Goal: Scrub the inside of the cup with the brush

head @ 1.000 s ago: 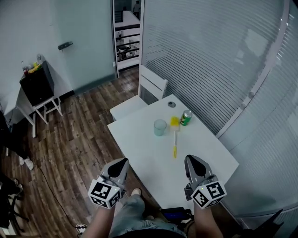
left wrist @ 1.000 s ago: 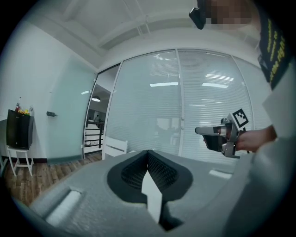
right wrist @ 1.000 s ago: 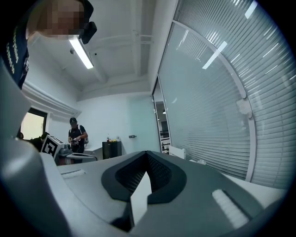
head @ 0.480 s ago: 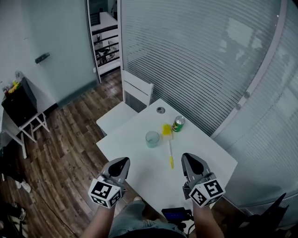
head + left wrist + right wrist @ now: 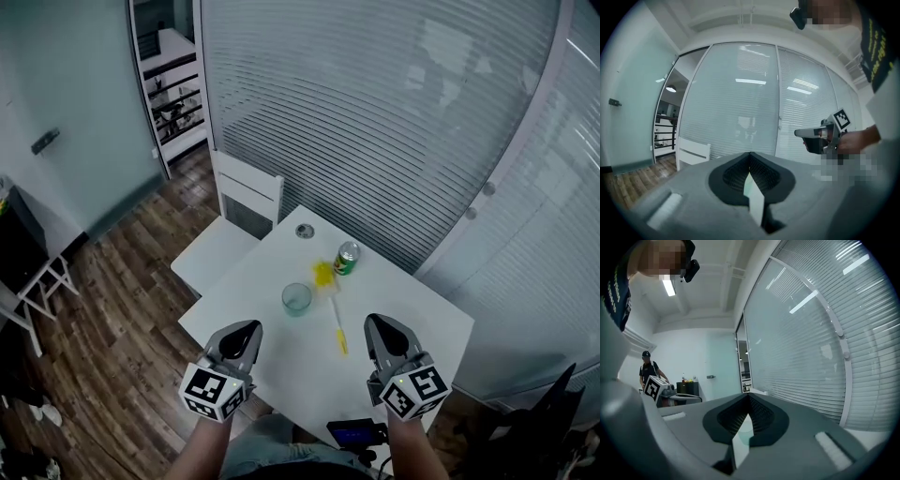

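White desk [image 5: 412,323] is carrying all the task items. The clear cup [image 5: 296,299] is standing upright near the desk's middle, toward its left edge in the head view. The brush [image 5: 334,312] is lying flat just to the right of the cup and is not touching it. Its yellow head is pointing away from the person, and its thin pale handle is running back toward the near edge. A green can [image 5: 347,258] is standing upright just beyond the brush head; whether the two are touching cannot be told. A small round dark object [image 5: 305,231] is sitting near the far corner, well apart from the cup.

The left claw [image 5: 242,330] is hovering at the near left edge of the desk, short of the cup, and is pointing forward. Its own view is showing the two jaws pressed together with nothing between them. The right claw [image 5: 382,326] is hovering over the near part of the desk, to the right of the brush handle's end, and is not touching it. Its jaws are likewise lying together, gripping nothing. Bare hands are holding both, with the marker cubes facing up.

A white chair [image 5: 246,202] is standing at the desk's far left side. Dark wood flooring [image 5: 122,309] is showing to the left. A glass wall with horizontal blinds [image 5: 375,112] is curving round behind the desk. A dark device with a blue-lit screen [image 5: 356,434] is showing below the right claw; what it is resting on cannot be told.
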A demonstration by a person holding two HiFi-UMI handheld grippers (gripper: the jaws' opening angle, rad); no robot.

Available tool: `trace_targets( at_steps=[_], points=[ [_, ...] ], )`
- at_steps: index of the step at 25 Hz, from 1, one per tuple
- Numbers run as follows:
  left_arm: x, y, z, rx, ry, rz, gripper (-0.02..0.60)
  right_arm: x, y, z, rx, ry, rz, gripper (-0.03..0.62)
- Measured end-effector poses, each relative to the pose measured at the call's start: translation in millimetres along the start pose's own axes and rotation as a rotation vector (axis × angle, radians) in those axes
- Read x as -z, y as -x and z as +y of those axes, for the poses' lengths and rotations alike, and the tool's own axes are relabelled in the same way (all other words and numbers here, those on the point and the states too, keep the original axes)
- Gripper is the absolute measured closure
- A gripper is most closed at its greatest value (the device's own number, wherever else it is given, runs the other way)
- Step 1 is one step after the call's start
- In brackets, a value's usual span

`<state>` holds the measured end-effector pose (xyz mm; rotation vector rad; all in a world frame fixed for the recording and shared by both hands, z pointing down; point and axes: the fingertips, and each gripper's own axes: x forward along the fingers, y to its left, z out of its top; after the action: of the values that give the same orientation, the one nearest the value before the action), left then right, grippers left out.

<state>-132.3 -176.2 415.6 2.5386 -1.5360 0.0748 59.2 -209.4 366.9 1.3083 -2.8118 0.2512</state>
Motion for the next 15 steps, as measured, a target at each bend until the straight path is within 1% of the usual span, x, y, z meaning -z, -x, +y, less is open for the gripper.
trace_targets(
  at_steps=[7, 12, 15],
  points=[
    [7.5, -23.4, 22.9, 0.058, 0.02, 0.014, 0.581, 14.3, -24.3, -6.9, 0.051, -0.009, 0.022, 0.588],
    [11.5, -39.8, 27.7, 0.108, 0.024, 0.019, 0.581, 22.1, -35.5, -13.4, 0.079, -0.015, 0.033, 0.588],
    [15.6, -48.8, 27.8, 0.134, 0.012, 0.033, 0.581, 27.3, -40.5, -16.8, 0.092, -0.014, 0.05, 0.588]
  ],
)
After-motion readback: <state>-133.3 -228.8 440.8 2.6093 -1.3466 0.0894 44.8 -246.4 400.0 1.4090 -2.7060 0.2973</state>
